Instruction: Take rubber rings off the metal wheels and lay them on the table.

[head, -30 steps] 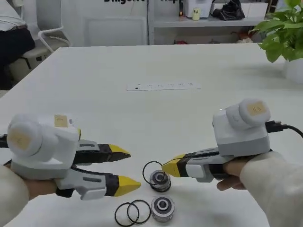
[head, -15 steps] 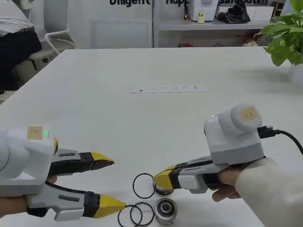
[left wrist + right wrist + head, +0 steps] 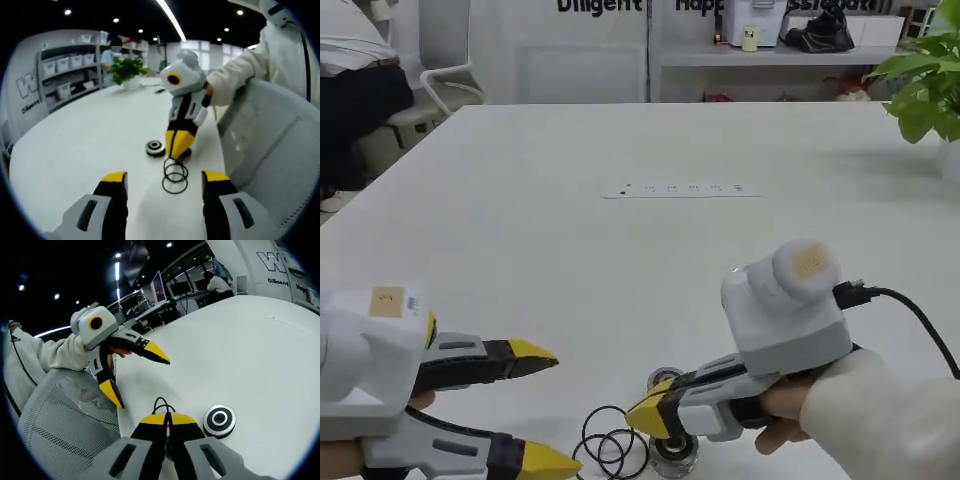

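Rings (image 3: 610, 447) lie on the table (image 3: 620, 270) btwn your L gripper (image 3: 560, 410) and R gripper (image 3: 638, 414). One wheel (image 3: 676, 452) sits under the R jaws, 2nd wheel (image 3: 664, 378) just behind.

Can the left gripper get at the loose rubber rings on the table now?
Probably yes. The left gripper is open, and the rubber rings lie on the table just ahead of its jaws, nothing between. The right gripper sits at their far edge.
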A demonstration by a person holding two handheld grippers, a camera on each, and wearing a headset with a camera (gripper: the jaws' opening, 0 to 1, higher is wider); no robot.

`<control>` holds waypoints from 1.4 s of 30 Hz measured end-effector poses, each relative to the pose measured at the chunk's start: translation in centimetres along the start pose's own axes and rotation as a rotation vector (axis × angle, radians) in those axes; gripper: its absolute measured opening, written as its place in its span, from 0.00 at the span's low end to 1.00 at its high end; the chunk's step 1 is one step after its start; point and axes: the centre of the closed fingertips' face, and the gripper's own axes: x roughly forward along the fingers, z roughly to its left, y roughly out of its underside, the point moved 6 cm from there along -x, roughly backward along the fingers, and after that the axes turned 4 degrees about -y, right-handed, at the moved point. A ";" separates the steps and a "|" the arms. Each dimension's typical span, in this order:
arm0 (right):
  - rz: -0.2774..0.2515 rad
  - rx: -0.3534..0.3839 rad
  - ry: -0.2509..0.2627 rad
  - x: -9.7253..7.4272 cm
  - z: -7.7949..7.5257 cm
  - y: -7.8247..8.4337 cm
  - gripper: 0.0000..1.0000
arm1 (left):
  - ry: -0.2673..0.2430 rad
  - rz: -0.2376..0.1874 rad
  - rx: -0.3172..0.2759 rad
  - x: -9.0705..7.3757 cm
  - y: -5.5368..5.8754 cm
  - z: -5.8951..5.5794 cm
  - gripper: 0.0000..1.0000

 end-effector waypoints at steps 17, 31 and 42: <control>0.058 -0.064 0.045 0.4 -0.5 0.5 0.00 | 0.008 0.026 -0.005 0.1 0.5 -0.1 0.61; 0.050 -0.082 0.055 0.1 -0.7 0.2 0.04 | -0.003 0.020 -0.011 0.0 0.4 0.1 0.61; -0.036 -0.070 0.129 -2.3 -2.4 -1.0 0.06 | -0.005 -0.017 -0.013 0.4 -1.4 0.9 0.62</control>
